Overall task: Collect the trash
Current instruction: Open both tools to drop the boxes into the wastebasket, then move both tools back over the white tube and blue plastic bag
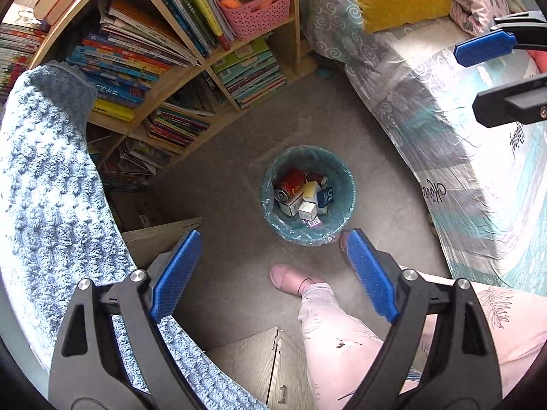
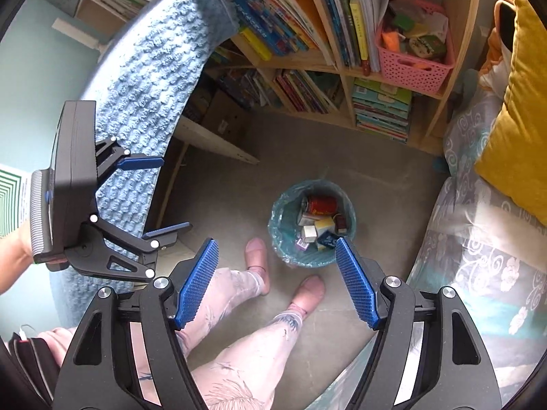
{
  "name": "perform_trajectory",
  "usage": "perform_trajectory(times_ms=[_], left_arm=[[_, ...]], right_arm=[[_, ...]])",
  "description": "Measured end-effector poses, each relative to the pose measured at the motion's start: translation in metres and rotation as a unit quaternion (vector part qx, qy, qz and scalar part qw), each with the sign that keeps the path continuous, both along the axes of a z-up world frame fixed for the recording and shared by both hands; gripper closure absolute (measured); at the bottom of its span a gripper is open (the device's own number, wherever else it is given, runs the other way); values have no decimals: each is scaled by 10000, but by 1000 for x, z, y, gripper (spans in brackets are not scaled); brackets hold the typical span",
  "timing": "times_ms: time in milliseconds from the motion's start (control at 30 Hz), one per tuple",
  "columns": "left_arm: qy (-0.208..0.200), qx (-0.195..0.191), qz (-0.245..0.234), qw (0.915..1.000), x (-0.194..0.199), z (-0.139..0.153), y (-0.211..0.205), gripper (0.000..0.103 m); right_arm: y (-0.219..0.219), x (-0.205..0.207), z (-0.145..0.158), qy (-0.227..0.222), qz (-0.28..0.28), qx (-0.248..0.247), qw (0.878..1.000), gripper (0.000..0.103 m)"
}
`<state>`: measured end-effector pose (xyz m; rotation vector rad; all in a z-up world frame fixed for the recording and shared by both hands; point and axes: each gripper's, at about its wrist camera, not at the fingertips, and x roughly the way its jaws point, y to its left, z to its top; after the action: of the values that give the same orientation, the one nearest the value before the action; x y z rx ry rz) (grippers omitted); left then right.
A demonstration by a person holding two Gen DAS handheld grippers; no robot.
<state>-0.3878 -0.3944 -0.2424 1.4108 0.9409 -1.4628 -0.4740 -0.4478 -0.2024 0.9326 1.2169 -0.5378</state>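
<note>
Left gripper point(image 1: 270, 266) wide and empty above the lined bin point(image 1: 273, 201) on the floor, right gripper point(image 2: 277, 280) wide and empty, red can point(image 1: 292, 179) and small boxes point(image 1: 307, 206) inside the bin

Bare floor point(image 1: 239, 157) rings bin point(image 1: 273, 201); bed point(image 1: 461, 177) crowds right.
</note>
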Motion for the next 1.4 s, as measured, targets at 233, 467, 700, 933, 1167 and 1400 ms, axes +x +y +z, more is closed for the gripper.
perform_trajectory(times_ms=[233, 467, 700, 933, 1167, 1400], left_arm=[[3, -60, 116, 9999, 1, 5, 4, 18], [154, -288, 400, 9987, 8, 27, 12, 18], [17, -786, 751, 9941, 44, 79, 31, 17], [-353, -1146, 1699, 9781, 114, 128, 70, 14], [-836, -1274, 2759, 9490, 202, 160, 141, 10], [-1223, -1190, 3511, 9207, 305, 174, 218, 9]], right_arm=[[4, 2, 5, -76, 43, -45, 10000, 31], [9, 9, 12, -162, 162, -104, 9997, 31], [7, 43, 31, -395, 612, -247, 9970, 31], [13, 110, 59, -741, 1458, -451, 9855, 27], [35, 203, 84, -1139, 2483, -501, 9606, 27], [83, 317, 101, -1457, 3183, -498, 9354, 19]])
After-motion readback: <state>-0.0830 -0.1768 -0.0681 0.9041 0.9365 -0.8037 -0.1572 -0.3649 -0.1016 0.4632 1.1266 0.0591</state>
